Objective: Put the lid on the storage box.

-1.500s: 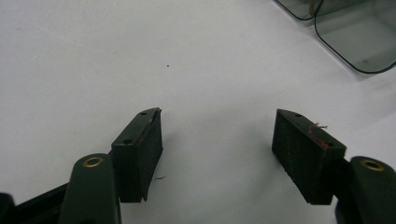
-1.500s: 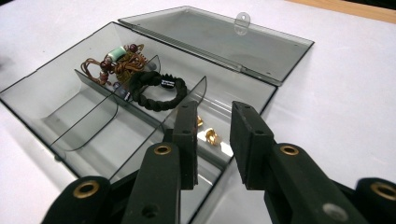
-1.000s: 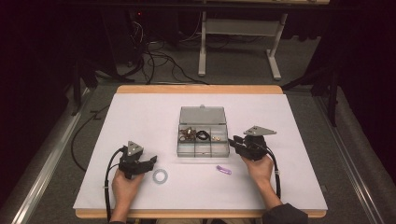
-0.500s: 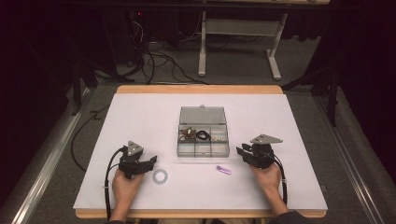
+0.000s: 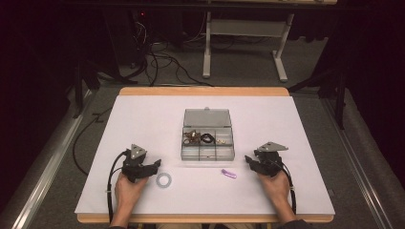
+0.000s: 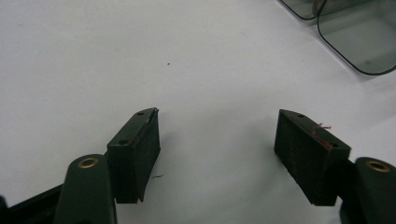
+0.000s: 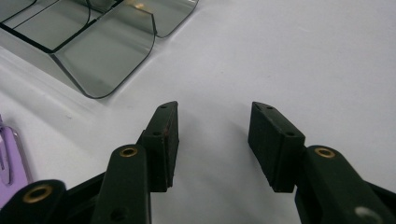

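White table mat [image 5: 143,114]; smoked compartment box [image 5: 207,152], lid open. The purple clip [image 5: 229,173] is laid flat, long axis across the mat, just left of the right gripper [image 5: 249,161], whose empty jaws have just been opening. The left gripper [image 5: 156,164] is spread wide, empty.

right gripper [image 5: 251,162] lowered to the table, fingers opening.

Too small in the high view to identify: the bits in the organiser box [image 5: 208,141], beyond a dark ring [image 5: 207,138]. Cut off by the frame edge in the right gripper view: the purple clip [image 7: 10,163]; likewise the box's corner in the left gripper view. Forearms cropped at the bottom edge.
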### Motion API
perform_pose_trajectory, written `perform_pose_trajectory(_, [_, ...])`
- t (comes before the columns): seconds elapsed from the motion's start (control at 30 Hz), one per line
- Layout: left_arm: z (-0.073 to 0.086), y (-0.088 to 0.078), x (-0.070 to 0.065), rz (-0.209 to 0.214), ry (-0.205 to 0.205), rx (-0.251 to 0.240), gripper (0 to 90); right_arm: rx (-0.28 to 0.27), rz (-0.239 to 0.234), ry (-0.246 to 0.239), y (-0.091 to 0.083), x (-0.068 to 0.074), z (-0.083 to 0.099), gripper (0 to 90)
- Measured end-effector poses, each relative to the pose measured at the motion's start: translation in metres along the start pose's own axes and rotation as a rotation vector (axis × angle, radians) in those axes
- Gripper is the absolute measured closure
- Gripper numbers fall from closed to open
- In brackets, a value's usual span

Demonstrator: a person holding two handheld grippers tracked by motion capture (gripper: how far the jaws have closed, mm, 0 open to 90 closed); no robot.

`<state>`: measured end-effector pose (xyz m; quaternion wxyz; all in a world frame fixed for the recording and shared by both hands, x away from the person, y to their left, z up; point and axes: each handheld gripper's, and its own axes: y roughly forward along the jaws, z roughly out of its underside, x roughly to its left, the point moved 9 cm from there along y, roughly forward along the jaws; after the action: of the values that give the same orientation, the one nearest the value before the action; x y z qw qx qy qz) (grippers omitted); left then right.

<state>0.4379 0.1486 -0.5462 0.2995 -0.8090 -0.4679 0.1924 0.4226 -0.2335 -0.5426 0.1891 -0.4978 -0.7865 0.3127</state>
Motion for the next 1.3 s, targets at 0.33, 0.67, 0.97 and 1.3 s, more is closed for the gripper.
perform_pose_trajectory(0.33, [-0.006, -0.018, -0.008, 0.049, 0.014, -0.017, 47.4, 0.0, -0.006, -0.003, 0.0, 0.001, 0.0, 50.8])
perform_pose_trajectory(0.67, [0.001, -0.04, -0.043, 0.139, 0.049, -0.039, 57.6, -0.002, -0.005, -0.011, 0.0, 0.001, 0.0, 49.4])
perform_pose_trajectory(0.97, [0.015, -0.041, -0.053, 0.149, 0.089, -0.007, 61.0, -0.001, -0.002, -0.012, 0.0, 0.002, 0.0, 47.1])
perform_pose_trajectory(1.3, [0.022, -0.037, -0.051, 0.135, 0.108, 0.012, 70.4, 0.0, 0.0, -0.011, 0.0, 0.002, 0.001, 46.1])
